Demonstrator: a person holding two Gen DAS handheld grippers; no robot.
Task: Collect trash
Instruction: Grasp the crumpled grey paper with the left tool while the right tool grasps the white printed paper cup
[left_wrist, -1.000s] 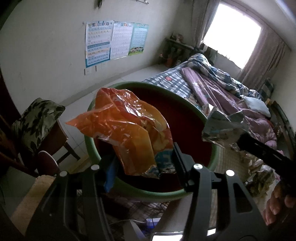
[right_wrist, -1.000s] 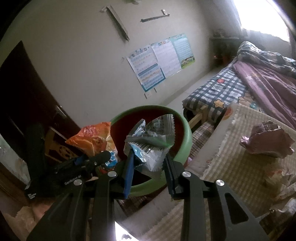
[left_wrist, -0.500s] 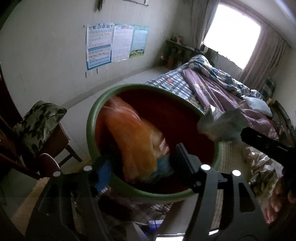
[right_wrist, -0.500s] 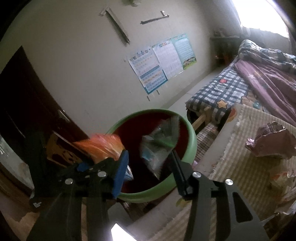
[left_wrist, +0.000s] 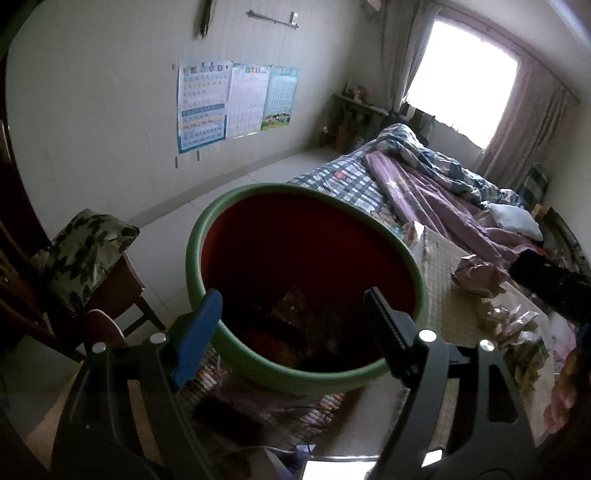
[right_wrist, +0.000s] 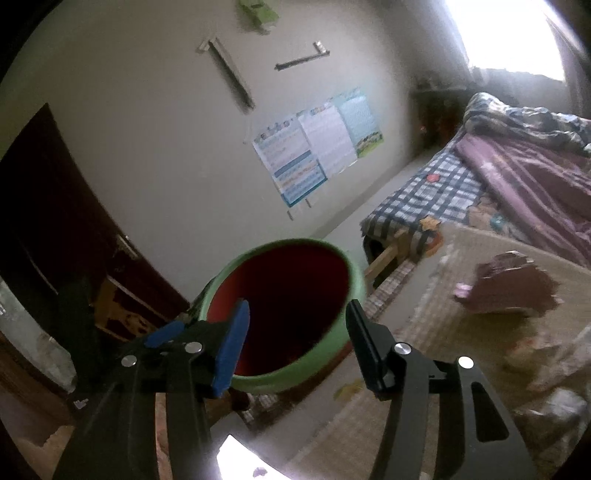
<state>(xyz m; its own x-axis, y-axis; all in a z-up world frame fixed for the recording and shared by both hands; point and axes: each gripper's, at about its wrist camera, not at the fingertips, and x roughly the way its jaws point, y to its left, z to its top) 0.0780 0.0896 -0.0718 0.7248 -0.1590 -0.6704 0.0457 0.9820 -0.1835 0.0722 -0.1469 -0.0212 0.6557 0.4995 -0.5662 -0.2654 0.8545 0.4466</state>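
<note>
A green-rimmed bin with a dark red inside (left_wrist: 236, 354) stands right before my left gripper (left_wrist: 291, 314), which is open and empty over its near rim. Dropped wrappers (left_wrist: 295, 306) lie dim at the bin's bottom. In the right wrist view the same bin (right_wrist: 332, 347) sits below my right gripper (right_wrist: 295, 321), also open and empty. A crumpled purple wrapper (right_wrist: 509, 291) lies on the woven mat to the right; it also shows in the left wrist view (left_wrist: 476, 273). More wrappers (left_wrist: 513, 325) lie on the mat beyond it.
A chair with a camouflage cushion (left_wrist: 85, 251) stands left of the bin. A bed with a checked sheet and purple quilt (left_wrist: 424, 192) fills the right. A dark wooden door (right_wrist: 55, 221) is on the left. The other gripper's black body (left_wrist: 550, 288) shows at the right edge.
Both grippers opened. The orange bag left my left gripper and the silver wrapper left my right gripper; both fell into the bin. The right gripper has lifted back a little.
</note>
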